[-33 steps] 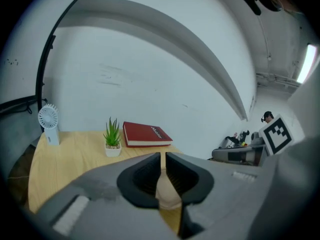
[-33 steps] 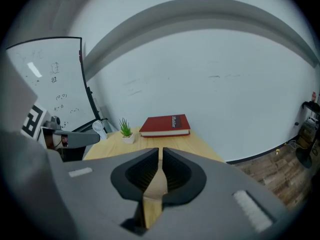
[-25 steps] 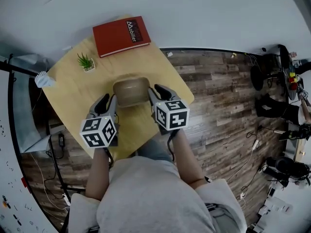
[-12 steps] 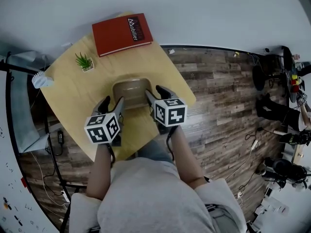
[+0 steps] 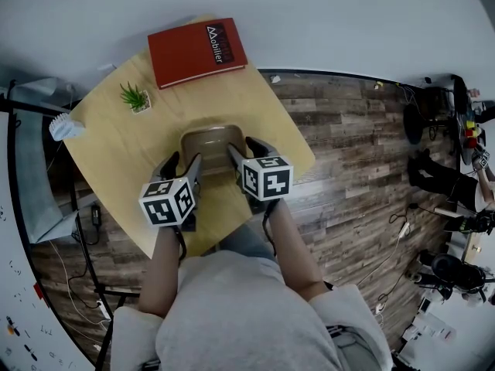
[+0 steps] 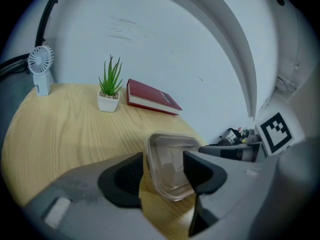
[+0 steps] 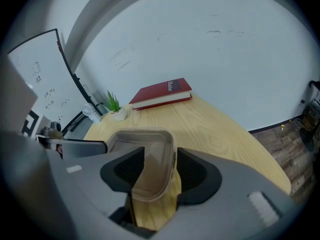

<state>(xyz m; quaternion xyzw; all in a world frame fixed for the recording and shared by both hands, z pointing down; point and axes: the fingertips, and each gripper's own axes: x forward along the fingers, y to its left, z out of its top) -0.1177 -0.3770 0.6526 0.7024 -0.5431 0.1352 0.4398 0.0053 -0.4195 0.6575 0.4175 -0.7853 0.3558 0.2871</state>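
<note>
clear tub (image 5: 207, 140) sits mouth up by the bench (image 5: 116, 149) front edge, long axis unclear; left tongs (image 5: 182, 163) and right tongs (image 5: 246, 150) parted wide astride its side walls.

**Bare wood ahead, clutter at the far rim**

The clear container (image 5: 209, 141) filled the gap between the parted jaws of the left gripper (image 5: 184, 159) and the right gripper (image 5: 244, 145), barring a straight push forward. Beyond it, the table (image 5: 255, 107) offered bare wood up to the red book (image 5: 197, 51). The potted plant (image 5: 136, 97) and small fan (image 5: 66, 127) stood along the far-left edge, well apart from both grippers.
</note>
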